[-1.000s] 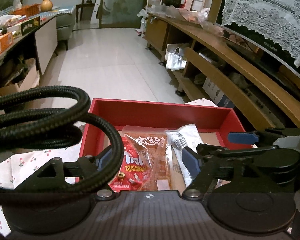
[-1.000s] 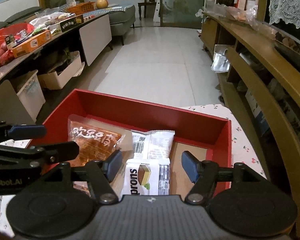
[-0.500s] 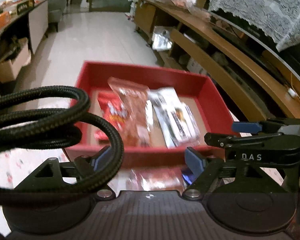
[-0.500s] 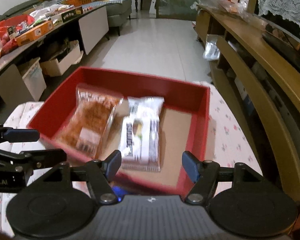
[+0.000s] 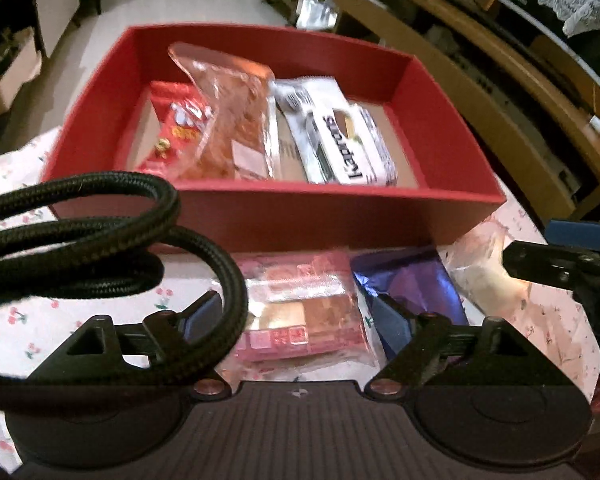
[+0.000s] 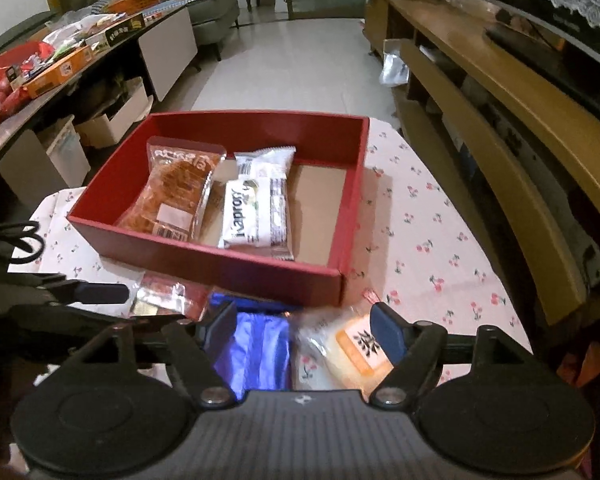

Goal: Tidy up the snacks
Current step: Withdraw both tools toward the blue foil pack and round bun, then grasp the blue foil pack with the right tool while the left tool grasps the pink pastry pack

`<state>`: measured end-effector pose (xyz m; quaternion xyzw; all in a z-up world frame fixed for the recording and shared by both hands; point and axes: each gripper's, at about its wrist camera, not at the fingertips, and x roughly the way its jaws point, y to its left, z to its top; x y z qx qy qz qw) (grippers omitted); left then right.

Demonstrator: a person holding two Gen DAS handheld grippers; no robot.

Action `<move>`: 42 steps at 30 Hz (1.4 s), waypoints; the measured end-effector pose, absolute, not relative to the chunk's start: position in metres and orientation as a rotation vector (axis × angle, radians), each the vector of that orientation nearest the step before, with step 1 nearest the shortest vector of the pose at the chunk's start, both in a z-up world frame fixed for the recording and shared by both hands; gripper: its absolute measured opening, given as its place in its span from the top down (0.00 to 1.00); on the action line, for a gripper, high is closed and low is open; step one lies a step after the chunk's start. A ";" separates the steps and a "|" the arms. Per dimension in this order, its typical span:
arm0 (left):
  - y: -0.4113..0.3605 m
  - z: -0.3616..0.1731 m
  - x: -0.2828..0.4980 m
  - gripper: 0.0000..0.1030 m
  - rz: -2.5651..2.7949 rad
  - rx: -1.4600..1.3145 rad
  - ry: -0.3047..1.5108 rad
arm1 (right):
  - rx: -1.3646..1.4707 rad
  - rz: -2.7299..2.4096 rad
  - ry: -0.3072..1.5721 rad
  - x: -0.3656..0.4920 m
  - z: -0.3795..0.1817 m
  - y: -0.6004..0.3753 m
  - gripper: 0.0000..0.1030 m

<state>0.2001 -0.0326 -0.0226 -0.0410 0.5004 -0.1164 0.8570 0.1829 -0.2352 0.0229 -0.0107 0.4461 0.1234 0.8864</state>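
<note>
Cherry-print tablecloth (image 6: 428, 240), red box (image 6: 236, 270), white "Kapron" pack (image 6: 256, 214), both tools (image 5: 298, 320) (image 6: 302, 330) wide, empty.

Home living room: sofa (image 6: 216, 8), sideboard (image 6: 500, 80)

We saw warm, dim indoor light in both views, brightest on the pale floor (image 6: 300, 60) at the upper centre of the right wrist frame. Fisheye distortion bowed the wooden shelves (image 6: 500, 112) along the right edge, and the corners fell to black. The left wrist frame was smeared by motion blur, worst on the red box (image 5: 300, 216) and its packets. Glare flared off the blue foil packet (image 6: 256, 352) at lower centre.
</note>
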 end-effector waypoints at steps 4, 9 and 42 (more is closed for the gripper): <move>-0.041 -0.033 0.203 0.06 -0.225 -0.027 1.056 | 0.014 0.226 0.938 0.189 0.022 -0.249 0.25; -0.049 -0.036 0.200 0.04 -0.210 0.037 1.044 | 0.031 0.244 0.973 0.190 0.015 -0.248 0.25; -0.010 -0.021 0.167 0.18 -0.230 -0.042 1.078 | 0.019 0.333 1.183 0.190 -0.023 -0.199 0.20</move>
